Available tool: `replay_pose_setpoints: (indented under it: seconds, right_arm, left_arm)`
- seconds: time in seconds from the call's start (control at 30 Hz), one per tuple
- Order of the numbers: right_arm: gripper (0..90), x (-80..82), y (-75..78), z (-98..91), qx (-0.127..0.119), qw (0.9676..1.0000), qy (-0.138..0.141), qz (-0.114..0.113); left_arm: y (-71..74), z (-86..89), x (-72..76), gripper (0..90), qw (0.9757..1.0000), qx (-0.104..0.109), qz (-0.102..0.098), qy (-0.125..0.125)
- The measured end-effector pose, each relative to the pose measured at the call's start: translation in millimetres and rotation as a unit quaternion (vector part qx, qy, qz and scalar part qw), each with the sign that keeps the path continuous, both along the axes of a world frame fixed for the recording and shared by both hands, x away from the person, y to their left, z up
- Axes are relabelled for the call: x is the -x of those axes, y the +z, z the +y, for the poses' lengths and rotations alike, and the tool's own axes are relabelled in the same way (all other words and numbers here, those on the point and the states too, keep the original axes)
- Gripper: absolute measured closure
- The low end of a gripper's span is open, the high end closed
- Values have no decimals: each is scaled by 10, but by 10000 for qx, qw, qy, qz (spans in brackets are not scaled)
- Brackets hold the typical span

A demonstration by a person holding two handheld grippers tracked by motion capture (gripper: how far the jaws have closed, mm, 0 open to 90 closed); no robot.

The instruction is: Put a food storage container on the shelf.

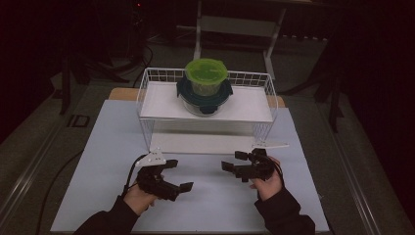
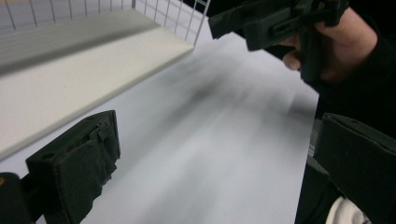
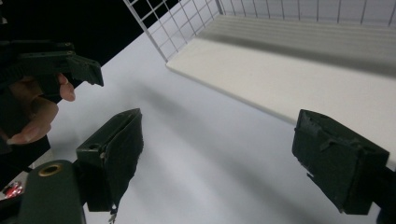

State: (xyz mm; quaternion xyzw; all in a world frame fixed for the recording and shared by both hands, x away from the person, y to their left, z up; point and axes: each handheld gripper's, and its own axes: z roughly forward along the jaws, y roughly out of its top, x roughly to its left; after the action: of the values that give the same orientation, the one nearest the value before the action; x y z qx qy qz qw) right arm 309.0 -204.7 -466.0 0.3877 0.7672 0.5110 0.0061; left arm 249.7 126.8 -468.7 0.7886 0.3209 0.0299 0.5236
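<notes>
Dark floor and chair legs surrounded the pale worktop (image 1: pixel 205 196), which carried a white wire rack (image 1: pixel 147 105) with a flat shelf set above a lower board. On that shelf sat a stack of containers: a green-lidded tub (image 1: pixel 206 74) atop a clear bowl with a dark clip lid (image 1: pixel 204 100), placed near the shelf's middle, probably so either hand could reach it. I held my left tongs (image 1: pixel 181 175) and right tongs (image 1: pixel 230 163) low over the bare worktop in front of the rack, well apart from the stack and pointing toward each other. Both sets were released, jaws spread with nothing between them, as I judged from the wide gaps in the two gripper views. My left gripper view was smeared, so finer detail there was uncertain.
</notes>
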Motion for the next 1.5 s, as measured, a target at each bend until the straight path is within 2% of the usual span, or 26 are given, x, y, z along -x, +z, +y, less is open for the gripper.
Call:
replay_pose_setpoints:
  seconds: [0.13, 0.27, 0.43, 0.53, 0.7, 0.93, 1.0, 1.13, 1.27, 1.4, 1.5]
  right_arm:
    - [157, 46, -61, -50, 83, 10000, -38, -12]
    - [157, 89, -117, -99, 142, 9999, -65, 4]
    - [154, 146, -176, -159, 267, 9996, -94, -17]
    - [153, 191, -202, -215, 255, 9995, -159, -40]
    - [153, 264, -243, -324, 377, 9988, -285, -102]
    - [153, 350, -323, -445, 425, 9984, -376, -23]
    - [152, 382, -358, -510, 466, 9980, -428, 27]
    - [153, 418, -399, -592, 500, 9975, -492, 61]
    - [154, 412, -431, -636, 494, 9973, -537, 104]
    - [154, 380, -465, -628, 503, 9975, -478, 115]
    - [154, 368, -487, -615, 540, 9976, -425, 130]
  left_arm:
    - [-102, 58, 47, 1, 9999, -93, -52, 7]
    - [-180, 118, 72, 1, 9999, -94, 8, 67]
    - [-254, 171, 125, 1, 9997, -179, -50, 156]
    - [-287, 198, 152, 1, 9996, -235, -65, 148]
    - [-335, 258, 185, 1, 9995, -231, -34, 226]
    - [-403, 336, 224, 1, 9992, -232, -61, 335]
    - [-440, 347, 239, 1, 9990, -289, -33, 336]
    - [-445, 338, 271, 1, 9988, -305, -151, 341]
    - [-434, 331, 283, 1, 9986, -233, -292, 387]
    - [-435, 319, 292, 1, 9981, -285, -373, 403]
    - [-428, 314, 301, 1, 9980, -229, -434, 392]
